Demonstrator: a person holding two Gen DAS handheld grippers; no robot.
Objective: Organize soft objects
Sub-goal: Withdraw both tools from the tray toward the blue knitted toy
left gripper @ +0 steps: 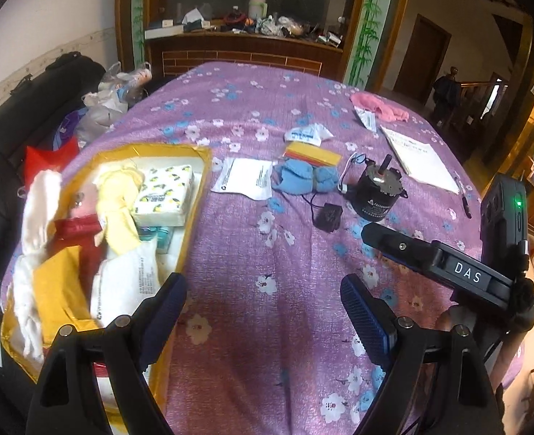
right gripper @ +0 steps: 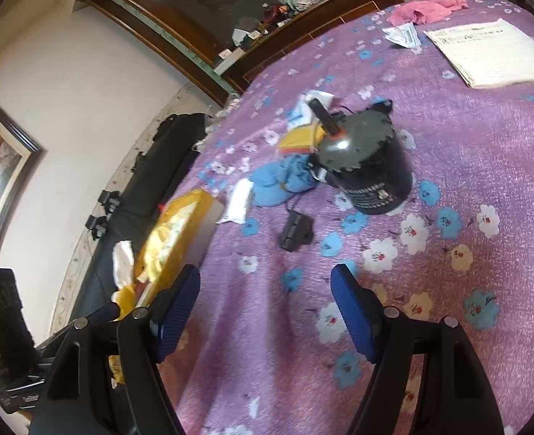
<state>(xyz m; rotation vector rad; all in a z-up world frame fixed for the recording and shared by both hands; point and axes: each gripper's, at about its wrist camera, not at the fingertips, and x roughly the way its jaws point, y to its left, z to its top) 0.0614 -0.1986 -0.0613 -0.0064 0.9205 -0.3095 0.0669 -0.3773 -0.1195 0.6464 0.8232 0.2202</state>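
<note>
**Box part filled, soft things still out on the table**

At the far left of the left wrist view sits the yellow box (left gripper: 198,181), already holding a heap of soft goods: white cloths (left gripper: 38,210), a pale yellow cloth (left gripper: 118,199), something red (left gripper: 74,228), a patterned tissue pack (left gripper: 165,195) and a printed white bag (left gripper: 129,282). That part of the sorting looks done.

Right of the box, on the purple flowered tablecloth (left gripper: 267,246), lie a flat white packet (left gripper: 243,177), then the blue socks (left gripper: 303,181) with a yellow and red packet (left gripper: 314,156) just behind them. These, and the pink cloth (left gripper: 379,107) at the far right edge, appear still to be gathered. The black motor (left gripper: 375,192), the small black adapter (left gripper: 328,217), the paper booklet (left gripper: 419,156) and a pen (left gripper: 464,199) are hard items and likely stay put.

The left gripper (left gripper: 263,311) hangs released over bare cloth, nothing between its jaws. The right gripper (right gripper: 267,308) is likewise spread and empty, pointing toward the motor and socks.

The box's near end is cut off behind the left gripper's arm, and its contents overlap too much to count. In the right wrist view the box is blurred and seen edge-on. The bags beyond the table's left edge are too small to identify.
</note>
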